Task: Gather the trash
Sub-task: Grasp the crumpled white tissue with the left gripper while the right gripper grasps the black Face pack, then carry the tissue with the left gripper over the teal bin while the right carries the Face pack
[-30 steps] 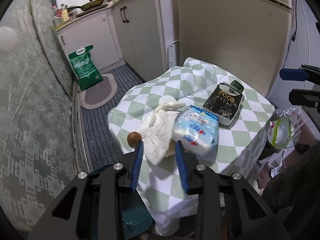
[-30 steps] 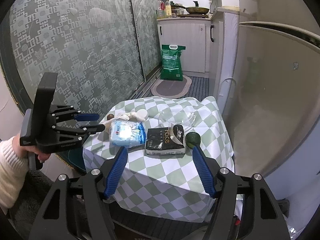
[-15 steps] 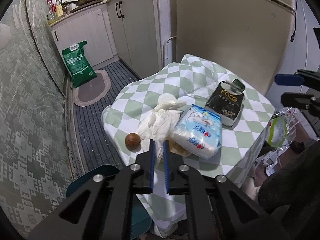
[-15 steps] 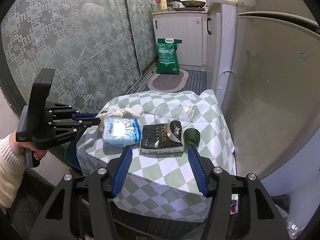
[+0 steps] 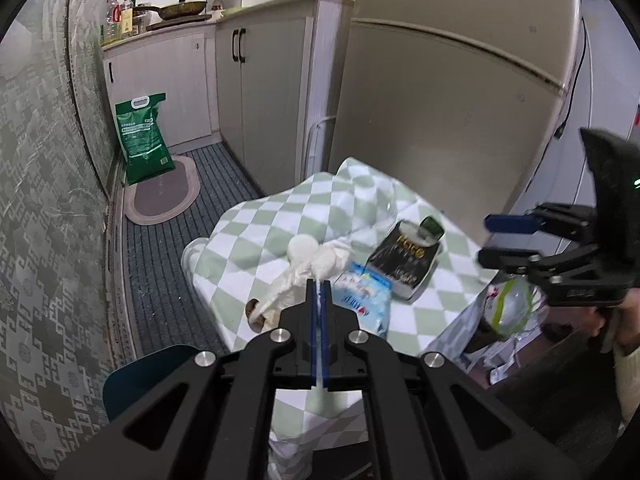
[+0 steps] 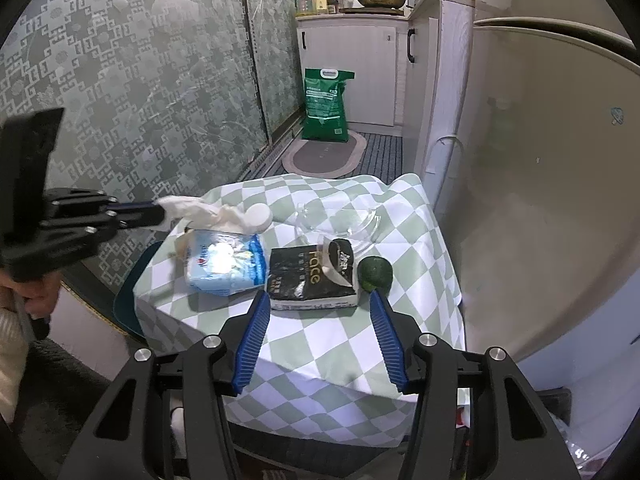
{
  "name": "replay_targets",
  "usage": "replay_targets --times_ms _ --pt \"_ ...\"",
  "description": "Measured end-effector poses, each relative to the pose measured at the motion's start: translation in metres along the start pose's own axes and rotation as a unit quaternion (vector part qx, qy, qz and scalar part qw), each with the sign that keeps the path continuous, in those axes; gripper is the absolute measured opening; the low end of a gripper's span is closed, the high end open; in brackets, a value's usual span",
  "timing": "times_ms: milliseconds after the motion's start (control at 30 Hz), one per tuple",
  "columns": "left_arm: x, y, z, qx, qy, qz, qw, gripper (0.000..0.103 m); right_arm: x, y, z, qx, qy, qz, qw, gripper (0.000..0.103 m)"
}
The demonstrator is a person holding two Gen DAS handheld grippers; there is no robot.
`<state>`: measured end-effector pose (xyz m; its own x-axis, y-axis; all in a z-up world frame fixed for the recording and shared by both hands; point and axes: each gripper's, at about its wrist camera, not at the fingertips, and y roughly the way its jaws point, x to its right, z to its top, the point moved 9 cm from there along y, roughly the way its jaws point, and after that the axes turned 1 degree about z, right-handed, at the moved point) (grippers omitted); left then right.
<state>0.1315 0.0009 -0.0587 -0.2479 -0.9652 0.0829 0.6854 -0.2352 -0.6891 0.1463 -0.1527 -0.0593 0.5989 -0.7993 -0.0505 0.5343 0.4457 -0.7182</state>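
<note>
Over the checked table (image 6: pixel 352 344), my left gripper (image 5: pixel 319 292) is clamped on the white rag (image 6: pixel 200 210). My right gripper (image 6: pixel 316 320) has been closing, jaws apart, empty, before the black pack (image 6: pixel 310 276).

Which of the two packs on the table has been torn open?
The black pack, beside the green fruit: its top flap is ripped and curled back. The blue pack looks sealed.
</note>
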Motion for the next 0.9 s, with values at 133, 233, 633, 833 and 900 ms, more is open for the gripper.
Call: replay_targets --times_ms 133,233,633,833,900 --pt "-0.003 -0.013 0.007 0.020 -0.020 0.002 0.9996 0.002 0.004 0.013 0.005 -0.014 -0.019 -0.021 1.000 0.044" --pt "-0.007 -0.024 0.013 0.041 -0.042 0.001 0.9983 0.002 0.001 0.023 0.008 -0.023 -0.032 -0.028 0.999 0.041" --pt "-0.007 -0.056 0.021 0.084 -0.068 -0.017 0.9940 0.002 -0.003 0.070 0.018 -0.060 -0.101 -0.085 0.989 0.017" --pt "-0.007 -0.060 0.017 0.085 -0.071 -0.024 0.9936 0.002 -0.001 0.077 0.020 -0.064 -0.113 -0.112 0.985 0.000" --pt "-0.010 -0.061 0.015 0.085 -0.071 -0.022 0.9935 0.002 -0.002 0.073 0.024 -0.057 -0.112 -0.114 0.986 0.000"
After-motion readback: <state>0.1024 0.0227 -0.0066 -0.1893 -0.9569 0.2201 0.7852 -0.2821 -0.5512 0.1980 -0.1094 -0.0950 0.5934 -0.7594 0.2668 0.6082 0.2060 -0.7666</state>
